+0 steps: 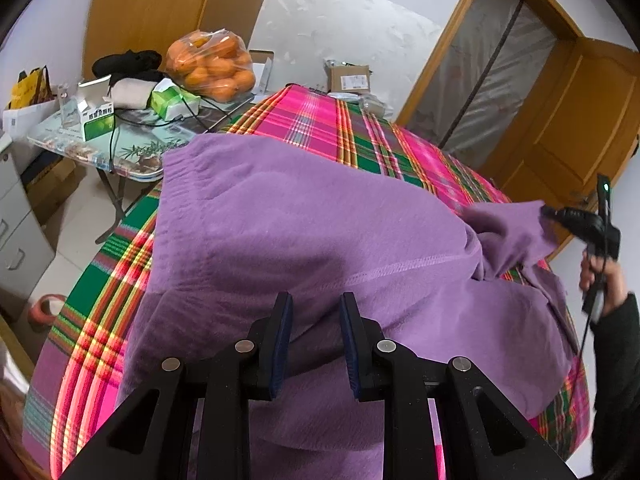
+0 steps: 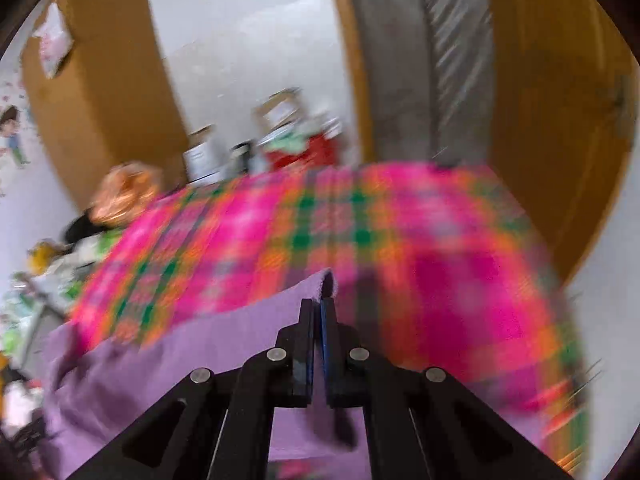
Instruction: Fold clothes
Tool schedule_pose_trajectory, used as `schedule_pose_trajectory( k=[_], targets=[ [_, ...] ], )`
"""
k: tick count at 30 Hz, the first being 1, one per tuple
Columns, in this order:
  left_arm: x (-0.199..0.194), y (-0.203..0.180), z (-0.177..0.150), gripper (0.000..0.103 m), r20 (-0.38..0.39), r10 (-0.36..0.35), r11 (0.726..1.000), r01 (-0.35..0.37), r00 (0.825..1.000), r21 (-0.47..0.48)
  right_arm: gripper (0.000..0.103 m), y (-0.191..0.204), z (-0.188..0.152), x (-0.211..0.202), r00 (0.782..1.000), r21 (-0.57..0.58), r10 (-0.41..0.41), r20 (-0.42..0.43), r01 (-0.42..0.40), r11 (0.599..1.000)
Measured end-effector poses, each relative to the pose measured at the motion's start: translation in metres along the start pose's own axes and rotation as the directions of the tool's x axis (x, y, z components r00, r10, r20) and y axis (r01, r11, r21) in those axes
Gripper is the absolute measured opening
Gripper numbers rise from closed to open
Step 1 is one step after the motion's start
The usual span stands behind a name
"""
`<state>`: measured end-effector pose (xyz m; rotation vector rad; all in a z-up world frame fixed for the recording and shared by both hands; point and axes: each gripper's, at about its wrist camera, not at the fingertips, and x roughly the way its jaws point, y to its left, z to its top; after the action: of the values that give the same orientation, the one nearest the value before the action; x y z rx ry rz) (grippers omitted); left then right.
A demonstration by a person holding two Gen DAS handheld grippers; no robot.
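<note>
No print can be read on the green-and-white box (image 1: 97,120). The purple garment (image 1: 304,224) is pinched by the closed right gripper (image 2: 320,304); the left gripper (image 1: 314,300), partly open, is held empty over it.

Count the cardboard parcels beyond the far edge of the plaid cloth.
1 clearly: a taped parcel with a label, just past the plaid cloth. The blurred right wrist view hints at more boxes there, so some may be hidden.

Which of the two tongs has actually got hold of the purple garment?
The right tongs: closed on a corner of the purple garment, lifting it off the plaid cloth. The left tongs stand apart, gripping nothing.
</note>
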<state>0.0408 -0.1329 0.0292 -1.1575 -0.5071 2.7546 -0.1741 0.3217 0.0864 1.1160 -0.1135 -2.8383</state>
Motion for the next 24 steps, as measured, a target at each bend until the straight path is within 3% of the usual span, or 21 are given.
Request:
schedule_pose_trajectory(
  k=[5, 9, 11, 14, 16, 18, 20, 24],
  targets=[
    [-0.003, -0.002, 0.01, 0.025, 0.019, 0.004, 1.0, -0.004, 1.0, -0.005, 0.003, -0.073, 0.038, 0.016, 0.973, 0.034, -0.224, 0.057, 0.223, 0.974],
    [-0.012, 0.002, 0.018, 0.025, 0.061, 0.024, 0.999, -0.022, 0.998, -0.026, 0.004, -0.125, 0.029, 0.045, 0.956, 0.119, -0.288, -0.059, 0.293, 0.949],
    [-0.016, 0.009, 0.024, 0.025, 0.085, 0.051, 0.998, -0.047, 0.995, -0.053, 0.005, -0.135, 0.014, 0.053, 0.962, 0.154, -0.247, -0.114, 0.263, 0.953],
    [-0.017, 0.024, 0.034, 0.025, 0.102, 0.076, 0.991, -0.063, 0.992, -0.121, 0.009, -0.114, -0.001, 0.044, 0.985, 0.153, -0.162, -0.054, 0.169, 0.974],
    [-0.019, 0.036, 0.041, 0.026, 0.116, 0.096, 0.983, -0.076, 0.989, -0.167, 0.013, -0.079, -0.002, 0.032, 0.998, 0.087, -0.057, 0.019, 0.055, 0.995],
    [-0.021, 0.047, 0.047, 0.031, 0.129, 0.117, 0.973, -0.088, 0.985, -0.213, 0.017, -0.036, -0.004, 0.02, 0.995, -0.046, 0.06, 0.076, -0.056, 0.997],
    [-0.02, 0.059, 0.056, 0.038, 0.138, 0.129, 0.968, -0.094, 0.982, -0.232, 0.02, 0.012, -0.01, 0.009, 0.98, -0.209, 0.175, 0.092, -0.153, 0.966],
    [-0.01, 0.078, 0.068, 0.044, 0.094, 0.134, 0.967, -0.109, 0.987, -0.231, 0.022, 0.095, -0.023, 0.018, 0.935, -0.416, 0.354, -0.016, -0.328, 0.848]
  ],
)
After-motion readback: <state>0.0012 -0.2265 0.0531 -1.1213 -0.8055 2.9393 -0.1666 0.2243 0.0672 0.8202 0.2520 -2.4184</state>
